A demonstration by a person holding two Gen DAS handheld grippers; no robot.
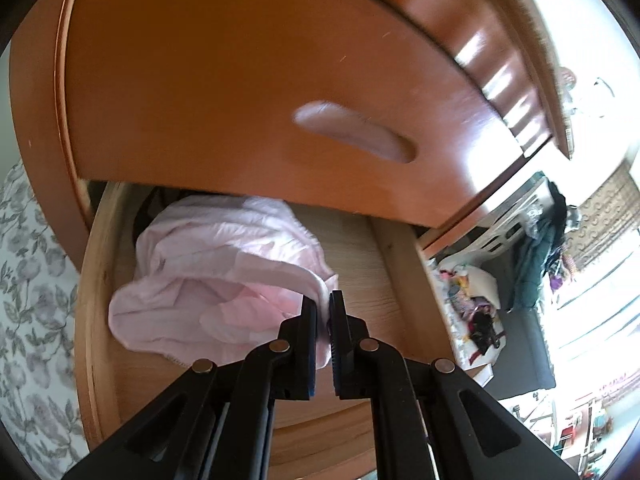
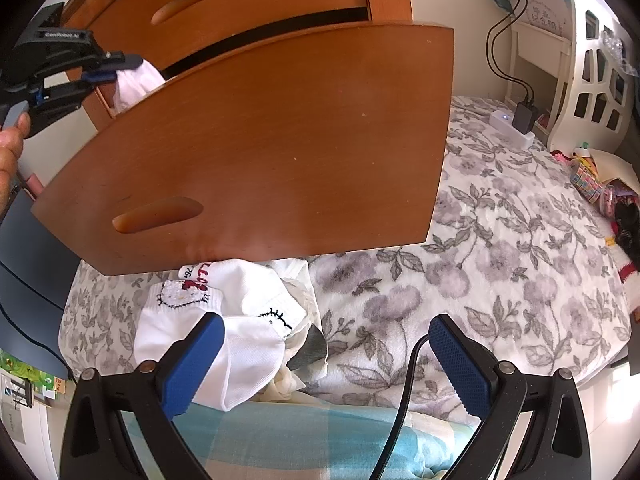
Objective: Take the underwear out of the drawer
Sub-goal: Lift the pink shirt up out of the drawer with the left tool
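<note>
Pale pink underwear (image 1: pixel 216 276) lies bunched in the open wooden drawer (image 1: pixel 96 280), and my left gripper (image 1: pixel 323 304) is shut on its right edge, the cloth pinched between the pads. In the right wrist view the left gripper (image 2: pixel 114 72) hangs above the drawer at the upper left with the pink cloth (image 2: pixel 134 82) drooping from it. My right gripper (image 2: pixel 326 338) stands open over the bed, nothing between its fingers, with the drawer front (image 2: pixel 260 152) just beyond it.
White socks (image 2: pixel 224 320) lie on the floral bedspread (image 2: pixel 500 260) below the drawer front. A closed drawer (image 1: pixel 240 80) sits above the open one. A black cable (image 2: pixel 408 380) runs by my right finger. A white headboard (image 2: pixel 596 76) and charger (image 2: pixel 524 114) stand at the far right.
</note>
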